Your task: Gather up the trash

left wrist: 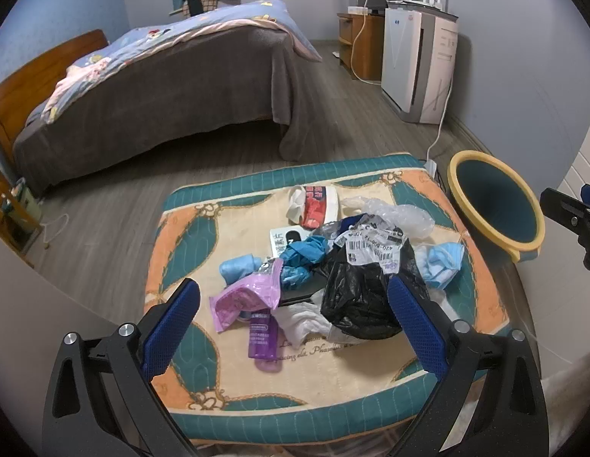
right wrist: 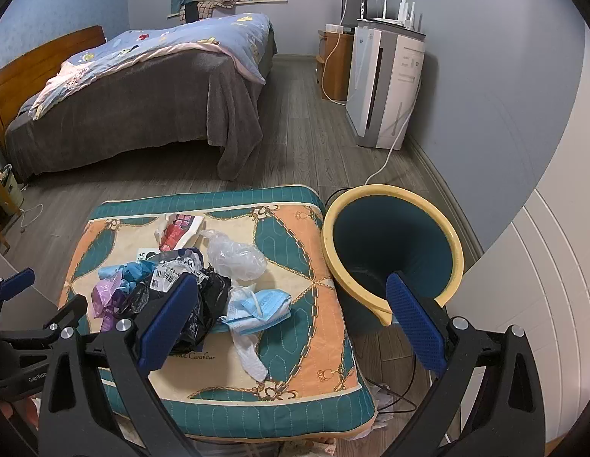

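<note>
- Trash pile [left wrist: 333,262] sits mid-cushion, on a quilted teal/orange cushion [left wrist: 188,251], slightly toward its far half.
- In pile: crumpled black plastic bag [left wrist: 355,297] w/ barcode labels on top, pink pouch [left wrist: 245,299], purple bottle [left wrist: 262,337] lying flat just beside it, blue crumpled gloves [left wrist: 302,262], clear plastic bag [right wrist: 235,257], blue face mask [right wrist: 262,306] on the bin side, red/white packet [left wrist: 317,205] at far edge, white tissue-like wrap [right wrist: 251,354] trailing toward the near edge.
- Left gripper [left wrist: 293,323]: jaws spread wide, nothing between the blue pads, hovering over near side of pile; pink pouch, bottle & black bag lie in the gap as seen from the left wrist cam.
- Right gripper [right wrist: 293,320]: also wide open, empty; left pad over black bag, right pad in front of bin rim; mask lies between in view.
- Bin [right wrist: 394,243]: teal w/ yellow rim, on the floor just beside cushion's right edge; inside looks dark, contents hard to tell.
- Further out: bed [right wrist: 142,87] w/ grey blanket & blue duvet, white air purifier [right wrist: 382,87] by the wall, router on top, wood-look floor [right wrist: 302,144].
</note>
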A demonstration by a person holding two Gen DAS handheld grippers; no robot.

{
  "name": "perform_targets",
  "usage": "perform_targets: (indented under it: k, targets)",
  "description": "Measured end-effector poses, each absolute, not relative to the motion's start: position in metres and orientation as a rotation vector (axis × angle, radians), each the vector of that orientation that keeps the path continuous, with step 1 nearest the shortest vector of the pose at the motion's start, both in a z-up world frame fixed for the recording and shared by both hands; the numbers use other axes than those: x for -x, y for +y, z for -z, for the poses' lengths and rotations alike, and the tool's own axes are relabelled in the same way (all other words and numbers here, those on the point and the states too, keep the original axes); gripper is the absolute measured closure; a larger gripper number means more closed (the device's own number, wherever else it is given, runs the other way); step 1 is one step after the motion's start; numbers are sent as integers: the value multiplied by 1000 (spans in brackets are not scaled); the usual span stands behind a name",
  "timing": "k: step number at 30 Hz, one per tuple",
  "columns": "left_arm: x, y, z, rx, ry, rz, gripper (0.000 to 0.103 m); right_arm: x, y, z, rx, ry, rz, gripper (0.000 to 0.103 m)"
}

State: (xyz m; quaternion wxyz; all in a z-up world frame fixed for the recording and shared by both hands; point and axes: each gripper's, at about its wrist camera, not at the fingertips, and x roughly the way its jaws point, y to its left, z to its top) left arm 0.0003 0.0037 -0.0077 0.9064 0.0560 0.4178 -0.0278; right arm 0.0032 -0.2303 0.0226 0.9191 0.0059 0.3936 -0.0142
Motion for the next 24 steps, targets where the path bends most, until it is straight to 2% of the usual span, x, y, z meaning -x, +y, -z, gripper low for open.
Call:
perform_targets:
  k: [24]
  targets:
    - [-1, 4, 11, -112, 869, 59, 5, -4, -230, -21, -10, 814, 29, 6]
